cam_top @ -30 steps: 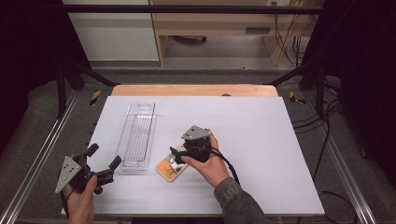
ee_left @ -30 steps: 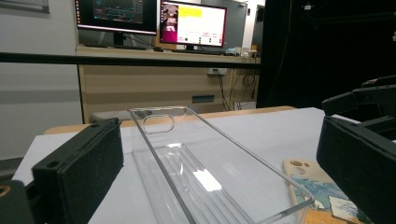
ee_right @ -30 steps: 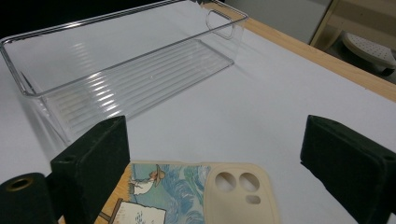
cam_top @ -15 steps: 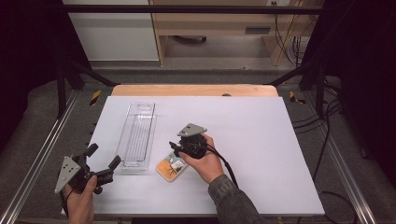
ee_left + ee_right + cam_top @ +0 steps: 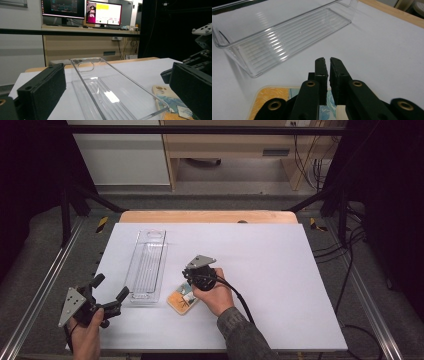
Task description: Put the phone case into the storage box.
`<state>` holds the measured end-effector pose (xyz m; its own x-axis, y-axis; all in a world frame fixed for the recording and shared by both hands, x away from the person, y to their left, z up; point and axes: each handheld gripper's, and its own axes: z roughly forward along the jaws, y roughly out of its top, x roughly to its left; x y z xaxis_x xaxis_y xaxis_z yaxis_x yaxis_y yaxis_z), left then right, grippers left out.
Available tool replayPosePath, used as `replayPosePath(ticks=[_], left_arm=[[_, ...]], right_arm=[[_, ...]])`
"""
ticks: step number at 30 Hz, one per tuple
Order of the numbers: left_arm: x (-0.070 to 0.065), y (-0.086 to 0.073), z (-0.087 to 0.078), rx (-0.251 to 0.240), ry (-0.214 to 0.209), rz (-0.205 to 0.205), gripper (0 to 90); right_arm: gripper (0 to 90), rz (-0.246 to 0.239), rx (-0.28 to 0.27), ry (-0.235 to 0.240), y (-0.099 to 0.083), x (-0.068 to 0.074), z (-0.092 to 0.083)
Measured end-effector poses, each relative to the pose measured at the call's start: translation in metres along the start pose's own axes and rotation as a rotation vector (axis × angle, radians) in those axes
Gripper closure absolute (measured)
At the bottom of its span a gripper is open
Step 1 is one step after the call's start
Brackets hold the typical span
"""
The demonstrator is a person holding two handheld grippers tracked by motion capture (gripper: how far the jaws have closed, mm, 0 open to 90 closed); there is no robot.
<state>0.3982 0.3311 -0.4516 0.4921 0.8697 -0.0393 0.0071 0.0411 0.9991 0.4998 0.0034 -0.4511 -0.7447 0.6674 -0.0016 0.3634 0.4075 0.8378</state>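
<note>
Here the phone case (image 5: 183, 299) lay flat on the white table (image 5: 280, 280), printed side up, just beside the near end of the clear plastic tray (image 5: 148, 266) and not in it. My right gripper (image 5: 327, 62) sat over the case's edge; its jaws had just been closing and now stood nearly pressed together, only a slit between the pads. Whether that slit pinched the case's rim I could not tell, since the tips seemed to stand past the case over bare table. My left gripper (image 5: 107, 292) rested off to the near left corner, its fingers (image 5: 42, 87) spread wide and touching nothing, aimed along the tray.

I judged the case to be light, thin and somewhat bendy, a rubbery shell rather than a hard one, so it would flop if taken by one corner. Lying flat, it gave no top surface to grab. The raised rim along a long side looked the best hold, near the middle, well away from the camera cutout (image 5: 159, 90), where the wall is weakest. The glossy print might be slippery.
</note>
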Motion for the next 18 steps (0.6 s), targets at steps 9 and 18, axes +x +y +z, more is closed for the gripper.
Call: replayPosePath(ticks=[9, 18], left_arm=[[0.0, 0.0, 0.001, 0.001, -0.002, 0.0, 0.4], [0.0, 0.0, 0.0, 0.0, -0.002, -0.001, 0.4]], right_arm=[[90.0, 0.018, 0.031, 0.01, -0.008, 0.004, 0.019], [90.0, 0.024, 0.06, 0.0, -0.012, 0.005, 0.031]])
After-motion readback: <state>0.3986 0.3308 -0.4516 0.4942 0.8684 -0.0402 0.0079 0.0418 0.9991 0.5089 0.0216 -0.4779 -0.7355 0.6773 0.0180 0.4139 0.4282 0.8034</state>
